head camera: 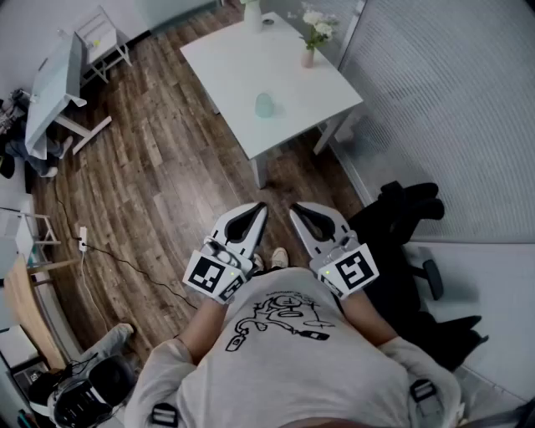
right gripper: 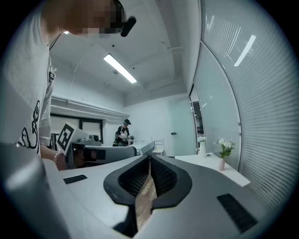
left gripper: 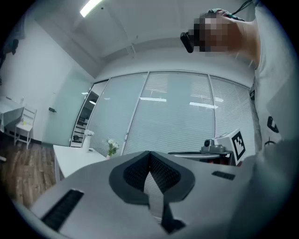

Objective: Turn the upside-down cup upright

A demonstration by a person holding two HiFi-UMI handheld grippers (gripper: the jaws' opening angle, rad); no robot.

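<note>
Wood-plank floor (head camera: 159,167) fills most of the head view, with one white table (head camera: 226,58) at upper centre, set against a ribbed glass wall (head camera: 451,109) along the right side. One pale green cup (head camera: 265,105) stands alone on the near half of that table, well apart from everything else on it. It is too small here to tell which end is up. Two vases sit farther back on the tabletop: a small pink vase (head camera: 309,55) holding white flowers near the right edge, and a white vase (head camera: 252,15) at the top of the frame.

Two grippers show in the lower middle, held side by side close to the person's torso and pointing up the frame toward the table, far from the cup. The left gripper (head camera: 260,207) has its jaws pressed together with nothing between them, as its own view shows. The right gripper (head camera: 293,208) is likewise closed and empty in its own view.

One black office chair (head camera: 401,209) stands at right, just beside the person. One white desk (head camera: 50,92) and one white chair (head camera: 104,38) occupy the upper left. In the right gripper view, one second person (right gripper: 122,133) stands in the far background.
</note>
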